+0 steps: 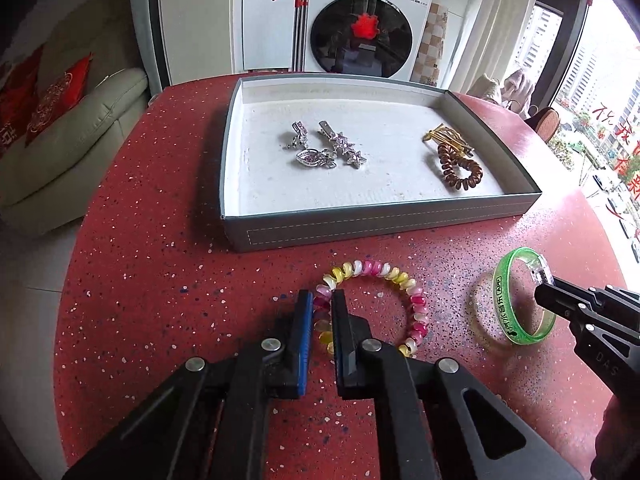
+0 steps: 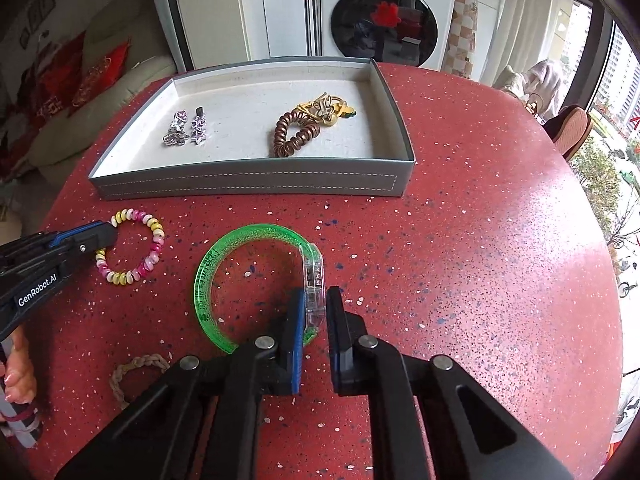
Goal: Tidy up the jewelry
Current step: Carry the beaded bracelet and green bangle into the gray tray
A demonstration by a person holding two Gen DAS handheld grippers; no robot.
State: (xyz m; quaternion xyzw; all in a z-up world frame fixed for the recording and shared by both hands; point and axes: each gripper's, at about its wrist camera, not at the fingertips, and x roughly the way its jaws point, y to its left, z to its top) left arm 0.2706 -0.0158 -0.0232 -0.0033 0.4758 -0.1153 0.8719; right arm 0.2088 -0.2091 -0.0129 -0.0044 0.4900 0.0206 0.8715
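A grey tray [image 1: 384,227] [image 2: 248,189] on the red table holds silver hair clips [image 1: 320,148] [image 2: 186,128], a brown coil hair tie [image 1: 460,170] [image 2: 296,134] and a gold piece [image 1: 444,138] [image 2: 326,110]. My left gripper [image 1: 322,304] [image 2: 106,236] is shut on the pink-and-yellow coil bracelet [image 1: 400,280] [image 2: 154,240] at its left side. My right gripper [image 2: 315,300] [image 1: 540,290] is shut on the clear clasp of the green wristband [image 2: 206,280] [image 1: 504,300], which is tilted up at the clasp side.
A braided beige cord loop [image 2: 132,368] lies on the table near its front left. The table's round edge curves close on the right. A sofa [image 1: 60,152] stands left, a washing machine [image 1: 362,28] behind the table.
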